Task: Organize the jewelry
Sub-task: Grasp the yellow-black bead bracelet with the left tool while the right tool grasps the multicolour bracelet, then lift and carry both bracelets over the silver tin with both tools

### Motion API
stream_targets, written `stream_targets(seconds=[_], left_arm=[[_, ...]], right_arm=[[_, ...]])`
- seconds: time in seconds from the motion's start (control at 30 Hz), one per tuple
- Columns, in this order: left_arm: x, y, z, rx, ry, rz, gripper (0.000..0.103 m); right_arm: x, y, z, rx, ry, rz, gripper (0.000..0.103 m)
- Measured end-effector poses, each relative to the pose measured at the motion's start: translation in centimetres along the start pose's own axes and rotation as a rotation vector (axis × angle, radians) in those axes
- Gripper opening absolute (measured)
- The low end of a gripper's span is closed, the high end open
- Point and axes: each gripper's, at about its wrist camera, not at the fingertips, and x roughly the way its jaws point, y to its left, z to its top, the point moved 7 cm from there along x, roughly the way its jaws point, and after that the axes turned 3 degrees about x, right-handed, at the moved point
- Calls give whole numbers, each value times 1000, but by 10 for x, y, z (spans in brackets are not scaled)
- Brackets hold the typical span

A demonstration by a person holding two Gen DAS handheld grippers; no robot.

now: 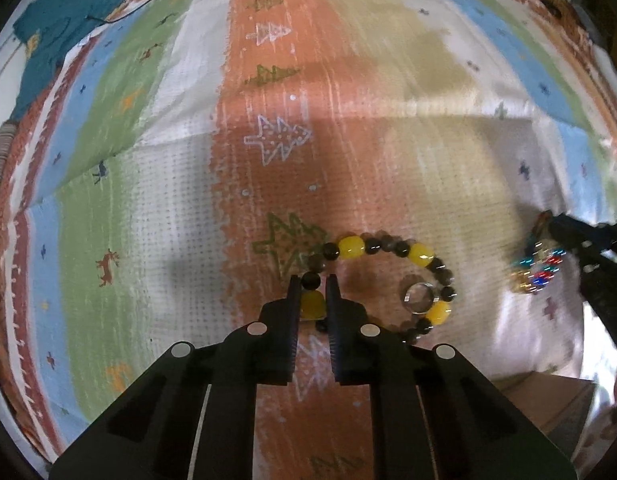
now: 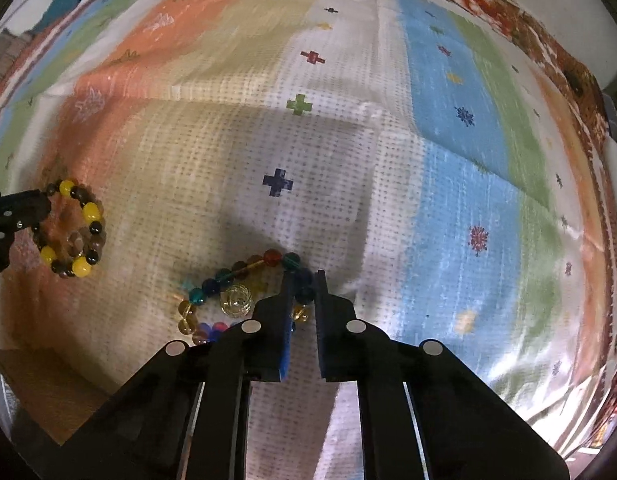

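L gripper [image 1: 312,284] pinched narrow on yellow/black bead bracelet [image 1: 388,250], which lies on striped cloth [image 1: 148,184] w/ silver ring [image 1: 418,298] inside its loop. R gripper [image 2: 304,280] clamps multicolour bead bracelet [image 2: 236,272] just right of it; gold ring [image 2: 236,300] inside that loop.

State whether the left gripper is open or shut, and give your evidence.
Shut on the yellow-and-black bead bracelet: the left gripper has its two fingers closed against a yellow bead and a black bead, with no gap either side.
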Motion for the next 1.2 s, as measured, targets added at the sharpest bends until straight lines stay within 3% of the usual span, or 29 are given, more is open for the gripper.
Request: stream_targets(seconds=[0.63, 1.2], left_arm=[[-61, -33, 1, -12, -125, -98, 12], [-111, -41, -4, 9, -229, -125, 12]], right_arm=[[-62, 7, 6, 36, -148, 96, 10], [-116, 6, 3, 70, -329, 122, 10]])
